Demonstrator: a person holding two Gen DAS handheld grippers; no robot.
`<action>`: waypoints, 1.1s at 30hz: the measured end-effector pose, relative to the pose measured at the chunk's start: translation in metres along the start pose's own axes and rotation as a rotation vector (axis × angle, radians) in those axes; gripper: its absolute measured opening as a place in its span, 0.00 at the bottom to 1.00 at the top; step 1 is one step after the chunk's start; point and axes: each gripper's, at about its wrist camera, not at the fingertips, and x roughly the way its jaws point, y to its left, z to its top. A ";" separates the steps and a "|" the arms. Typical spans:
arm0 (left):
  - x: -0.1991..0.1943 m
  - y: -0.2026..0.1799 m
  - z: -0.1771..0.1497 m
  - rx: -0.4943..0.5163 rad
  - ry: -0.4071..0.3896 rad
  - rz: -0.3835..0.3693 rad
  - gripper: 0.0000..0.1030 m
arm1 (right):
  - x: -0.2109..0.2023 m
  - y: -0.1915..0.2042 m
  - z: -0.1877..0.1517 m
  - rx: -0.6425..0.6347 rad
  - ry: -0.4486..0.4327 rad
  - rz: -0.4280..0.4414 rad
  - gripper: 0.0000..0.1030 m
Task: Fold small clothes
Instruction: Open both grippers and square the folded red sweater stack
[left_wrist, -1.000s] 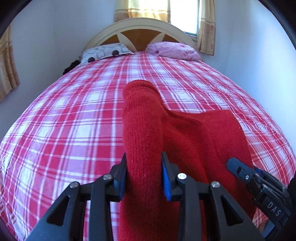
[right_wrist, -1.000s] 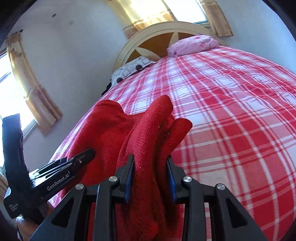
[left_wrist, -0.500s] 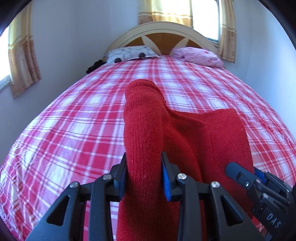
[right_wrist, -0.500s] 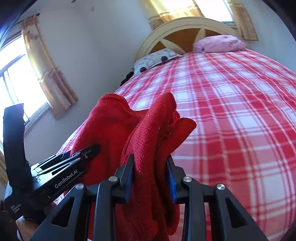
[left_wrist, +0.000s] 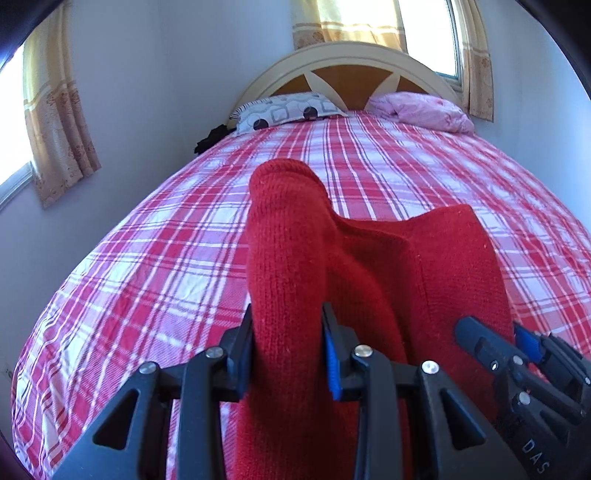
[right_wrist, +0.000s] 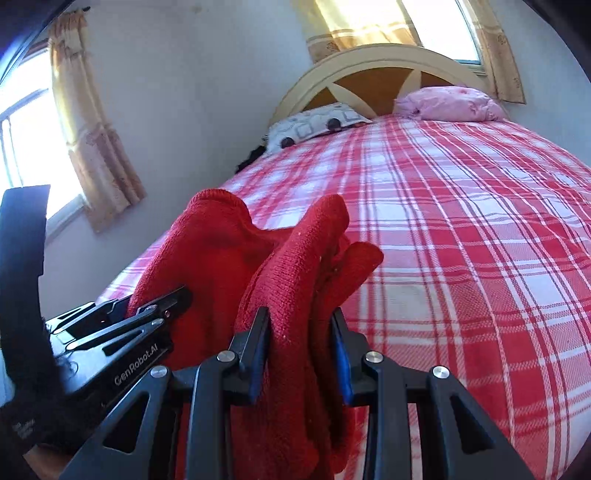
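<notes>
A red knitted garment (left_wrist: 388, 280) hangs between my two grippers above the near end of the bed. My left gripper (left_wrist: 288, 354) is shut on one bunched edge of it, which sticks up past the fingers. My right gripper (right_wrist: 301, 354) is shut on another bunched part of the red garment (right_wrist: 295, 266). The right gripper shows at the lower right of the left wrist view (left_wrist: 517, 354). The left gripper shows at the lower left of the right wrist view (right_wrist: 147, 314). The garment's lower part is hidden below both views.
The bed, with a red and white checked sheet (left_wrist: 155, 258), fills both views. A patterned pillow (left_wrist: 284, 112) and a pink pillow (left_wrist: 421, 110) lie by the arched headboard (left_wrist: 351, 70). Walls and curtained windows (right_wrist: 92, 147) stand to the left and behind.
Both grippers have swung with the garment, so the left wall and its window now show more in both views. The grips on the garment are unchanged.
</notes>
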 end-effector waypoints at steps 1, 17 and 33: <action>0.009 -0.005 -0.001 0.015 0.008 0.003 0.32 | 0.004 -0.001 0.000 -0.003 0.006 -0.011 0.32; 0.052 0.023 -0.012 -0.106 0.117 -0.049 0.55 | 0.048 -0.055 -0.009 0.166 0.132 0.066 0.48; -0.011 0.027 -0.044 -0.149 0.096 0.014 0.72 | -0.036 0.013 -0.032 -0.178 0.018 0.009 0.29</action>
